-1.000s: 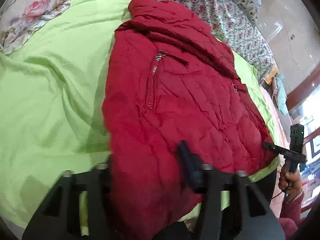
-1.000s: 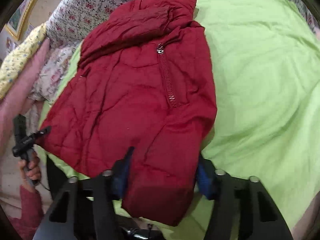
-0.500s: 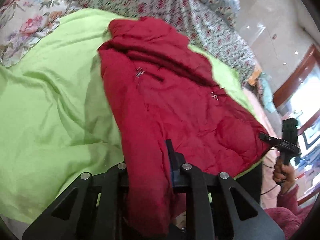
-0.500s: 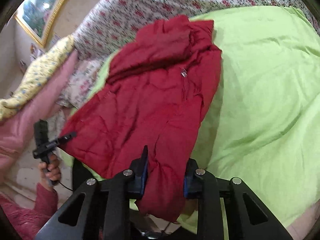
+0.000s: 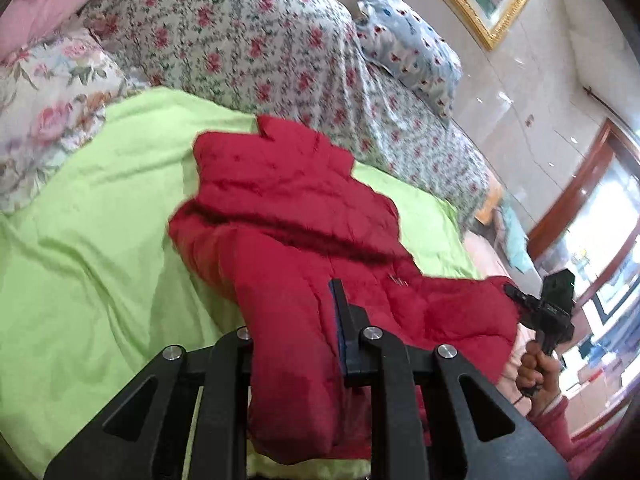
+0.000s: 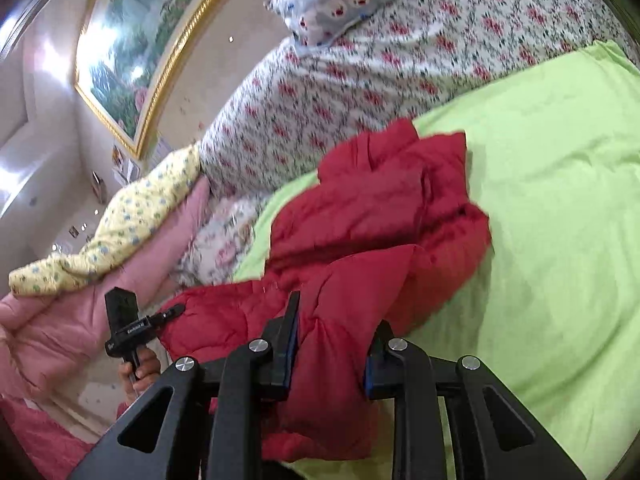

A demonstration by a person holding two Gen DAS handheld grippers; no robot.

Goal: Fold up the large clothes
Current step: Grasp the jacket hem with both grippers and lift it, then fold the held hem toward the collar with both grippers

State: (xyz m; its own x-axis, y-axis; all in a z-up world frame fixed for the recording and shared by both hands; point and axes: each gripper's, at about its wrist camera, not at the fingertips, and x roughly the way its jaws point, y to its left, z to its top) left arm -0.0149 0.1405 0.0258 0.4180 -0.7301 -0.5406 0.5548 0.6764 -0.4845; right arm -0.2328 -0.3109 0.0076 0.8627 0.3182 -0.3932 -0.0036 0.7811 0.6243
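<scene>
Red jacket [image 5: 304,240] hem pinched in left gripper [image 5: 296,344], right gripper [image 6: 332,356] — bunched ahead

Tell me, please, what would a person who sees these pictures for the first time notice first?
First comes the red padded jacket, lying crumpled in the middle of a bright green sheet on the bed. Each hand-held gripper, left and right, is shut on a near corner of the jacket. Behind them lie a floral quilt and a gold-framed painting on the wall.
</scene>
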